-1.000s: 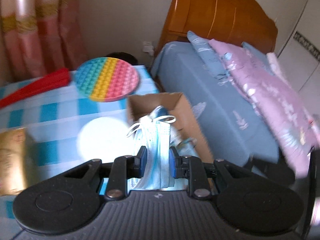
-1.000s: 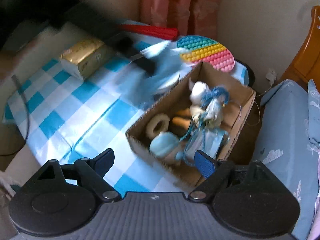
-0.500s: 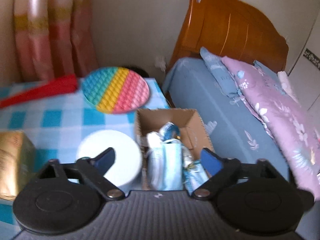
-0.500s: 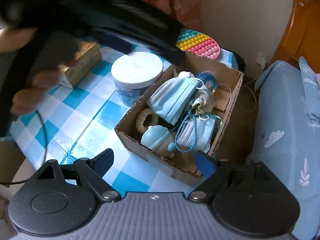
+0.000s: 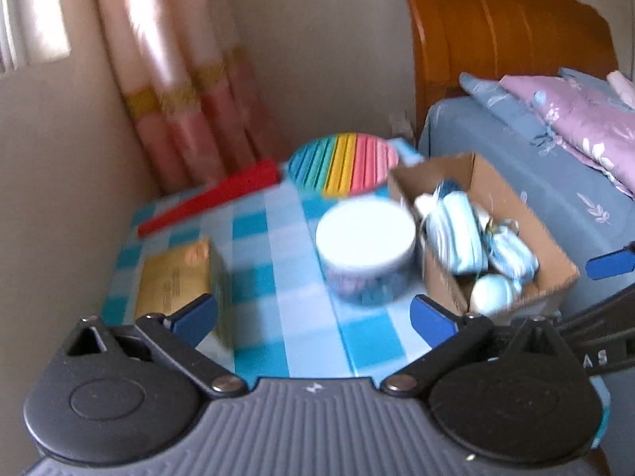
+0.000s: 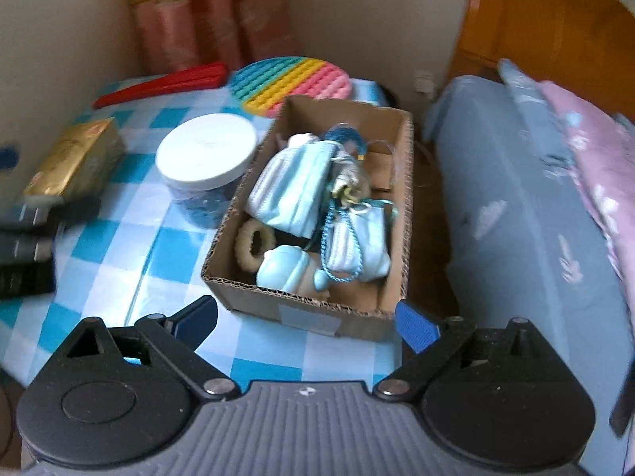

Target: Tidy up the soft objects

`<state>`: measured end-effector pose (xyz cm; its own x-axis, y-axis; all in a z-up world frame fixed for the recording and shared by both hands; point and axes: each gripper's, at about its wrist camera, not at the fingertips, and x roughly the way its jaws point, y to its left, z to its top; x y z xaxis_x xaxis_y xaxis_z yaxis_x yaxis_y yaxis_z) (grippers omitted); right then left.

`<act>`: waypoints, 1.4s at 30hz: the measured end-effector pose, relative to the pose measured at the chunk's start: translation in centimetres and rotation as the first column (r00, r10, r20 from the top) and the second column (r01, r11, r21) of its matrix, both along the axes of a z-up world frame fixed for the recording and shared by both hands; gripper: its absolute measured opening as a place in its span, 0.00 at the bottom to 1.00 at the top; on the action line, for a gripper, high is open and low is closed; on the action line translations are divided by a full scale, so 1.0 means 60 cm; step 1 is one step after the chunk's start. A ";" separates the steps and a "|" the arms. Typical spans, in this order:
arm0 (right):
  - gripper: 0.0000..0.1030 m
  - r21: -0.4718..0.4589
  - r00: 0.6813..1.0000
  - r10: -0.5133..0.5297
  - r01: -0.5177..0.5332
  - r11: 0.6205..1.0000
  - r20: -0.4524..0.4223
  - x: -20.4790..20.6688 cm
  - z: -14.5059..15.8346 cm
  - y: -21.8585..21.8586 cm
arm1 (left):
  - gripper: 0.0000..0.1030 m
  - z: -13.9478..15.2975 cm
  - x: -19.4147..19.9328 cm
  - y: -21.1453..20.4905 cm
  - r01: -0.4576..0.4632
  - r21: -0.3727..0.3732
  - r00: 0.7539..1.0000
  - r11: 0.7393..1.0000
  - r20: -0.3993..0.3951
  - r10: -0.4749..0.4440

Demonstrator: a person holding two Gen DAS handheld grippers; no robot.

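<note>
- Left gripper [image 5: 313, 319] hangs over the checked table [image 5: 278, 277], jaws spread wide after just opening, with only tablecloth showing between them.
- Right gripper [image 6: 307, 323] is spread wide too, jaws having just opened further; nothing is held, and the near wall of the box [image 6: 305, 313] sits just past its fingertips.
- Cardboard box stands at the table's edge beside the bed [image 6: 516, 218].
- Inside it, a folded stack of masks [image 6: 293, 190] leans across the middle, and a second bundle of masks [image 6: 361, 246] lies nearer, with a blue cord looped over it.
- A beige ring [image 6: 254, 248] and a pale blue soft toy [image 6: 285, 269] lie at the near end of the box.
- Just beside the box stands a jar [image 6: 206, 162] with a white lid.
- Behind it lies a rainbow pad [image 6: 289, 81], its edge touching the box's far corner, with a red strip [image 6: 162, 83] further back.
- A gold packet [image 6: 71, 162] rests near the table's other edge.
</note>
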<state>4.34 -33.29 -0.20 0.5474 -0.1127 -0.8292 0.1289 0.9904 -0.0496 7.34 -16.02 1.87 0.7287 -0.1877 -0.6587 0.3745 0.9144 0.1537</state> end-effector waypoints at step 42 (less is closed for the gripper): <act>1.00 0.038 0.990 -0.122 0.120 0.992 0.071 -0.044 0.030 0.025 | 0.99 -0.002 -0.018 0.029 -0.080 -0.017 0.989 0.997 -0.130 0.077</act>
